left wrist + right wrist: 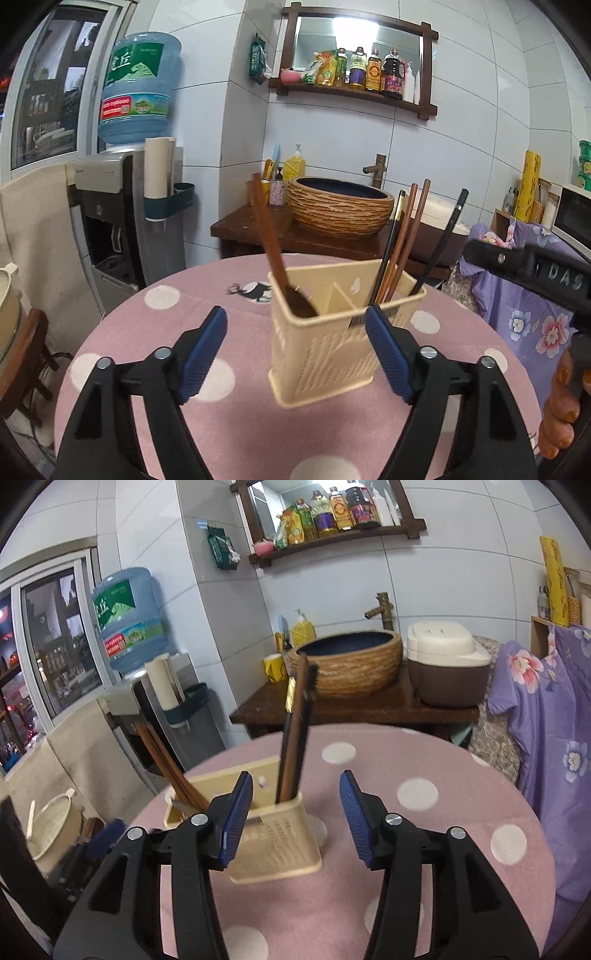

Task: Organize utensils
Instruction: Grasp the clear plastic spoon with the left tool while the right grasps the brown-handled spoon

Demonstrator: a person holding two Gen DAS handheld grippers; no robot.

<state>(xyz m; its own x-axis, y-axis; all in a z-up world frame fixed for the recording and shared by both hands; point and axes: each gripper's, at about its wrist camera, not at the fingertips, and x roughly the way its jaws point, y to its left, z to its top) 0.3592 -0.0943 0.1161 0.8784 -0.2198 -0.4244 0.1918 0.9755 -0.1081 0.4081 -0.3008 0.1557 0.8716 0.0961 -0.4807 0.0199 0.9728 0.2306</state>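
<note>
— Why are both claws just hanging there over the table point(122, 325)?

— I'd guess the sorting is about done. The left gripper point(295, 350) is spread wide and grasping nothing; the right gripper point(295, 818) is released too, with only air between its ribbed blue pads point(236, 814).

— And the utensils?

— All standing in the cream plastic holder point(321, 354), which sits near the middle of the round table, well in from its edge. The wooden spoon point(275, 251) leans in the left compartment, bowl down; the chopsticks point(400, 240), brown wood and glossy black, fan out of the right one.

— Kept apart by kind, then.

— Seems so. The holder's walls are slotted, probably for draining, and the pink spotted cloth looks soft and felt-like.
</note>
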